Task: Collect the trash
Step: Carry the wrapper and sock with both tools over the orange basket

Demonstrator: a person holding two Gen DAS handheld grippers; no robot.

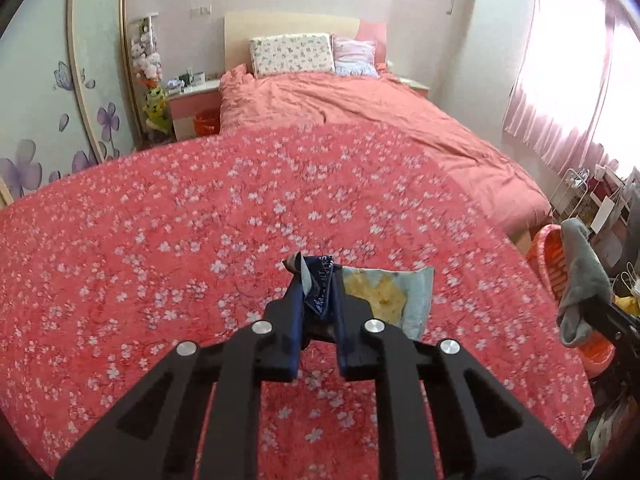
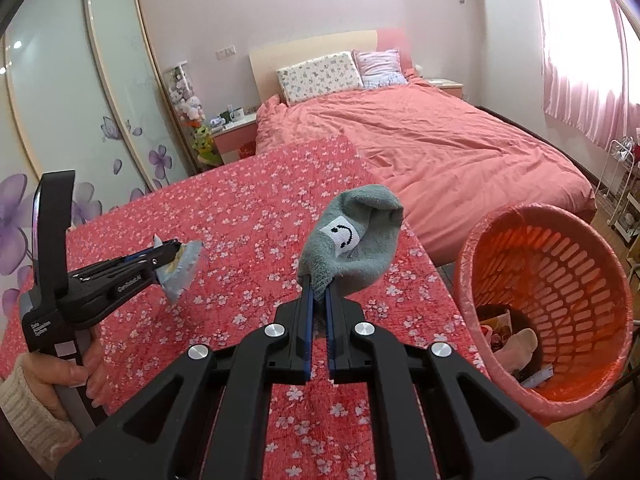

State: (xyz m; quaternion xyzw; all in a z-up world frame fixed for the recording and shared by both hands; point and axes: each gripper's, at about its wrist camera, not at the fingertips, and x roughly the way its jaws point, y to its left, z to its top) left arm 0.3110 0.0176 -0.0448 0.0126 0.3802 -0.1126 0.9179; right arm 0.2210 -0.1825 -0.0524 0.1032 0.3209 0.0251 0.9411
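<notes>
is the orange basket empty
No, the orange basket already holds a few scraps of packaging at its bottom, plain in the right wrist view.

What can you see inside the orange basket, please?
Inside the orange basket lie a beige sock-like item, a red printed wrapper and a white scrap. Anything beneath them is hidden.

Wrapper (image 1: 320, 288) print too blurred to read, basket (image 1: 560, 264) half hidden behind sock (image 1: 580, 280)
</notes>
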